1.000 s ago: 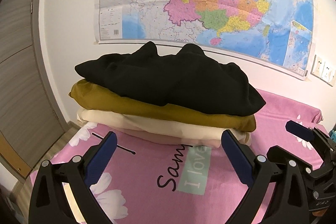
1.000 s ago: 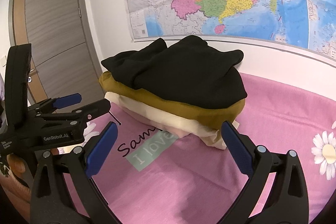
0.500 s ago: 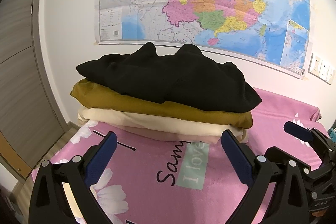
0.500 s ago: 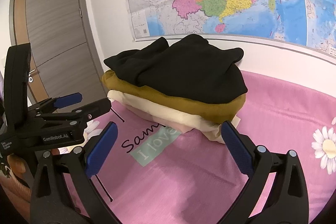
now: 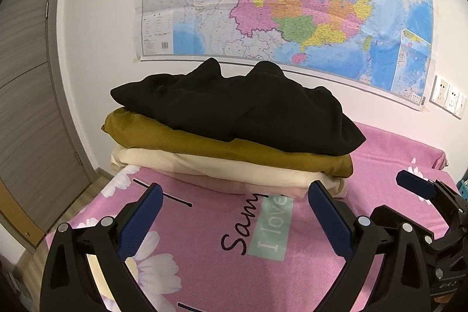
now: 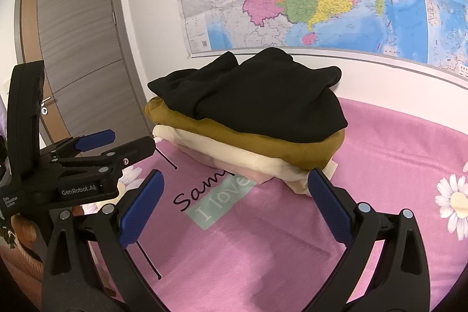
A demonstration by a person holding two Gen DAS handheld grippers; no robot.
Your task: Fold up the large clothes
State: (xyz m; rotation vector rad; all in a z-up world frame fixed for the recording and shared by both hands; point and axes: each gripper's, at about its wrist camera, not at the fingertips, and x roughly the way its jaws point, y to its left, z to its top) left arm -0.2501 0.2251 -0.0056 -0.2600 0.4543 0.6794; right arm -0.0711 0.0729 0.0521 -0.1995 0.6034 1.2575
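Observation:
A pile of folded clothes rests on the pink bedsheet [image 5: 210, 259] against the wall. On top lies a black garment [image 5: 239, 104] [image 6: 257, 98], under it a mustard one [image 5: 204, 145] [image 6: 263, 145], then cream [image 5: 222, 168] [image 6: 251, 163] and pale pink layers. My left gripper [image 5: 234, 192] is open, empty, just short of the pile's front edge. My right gripper [image 6: 234, 179] is open and empty too, facing the pile's near corner. The right gripper [image 5: 421, 189] shows at the right of the left wrist view; the left gripper [image 6: 117, 142] shows at the left of the right wrist view.
A large map [image 5: 286, 2] hangs on the white wall behind the pile. A grey door [image 6: 79, 48] stands to the left, beside the bed's edge. Wall sockets [image 5: 449, 95] sit at the right. The sheet carries printed words [image 5: 263, 221] and daisies [image 6: 456, 201].
Both grippers have drawn back slightly from the pile, which now sits a little higher and farther in both views. Both stay open and empty.

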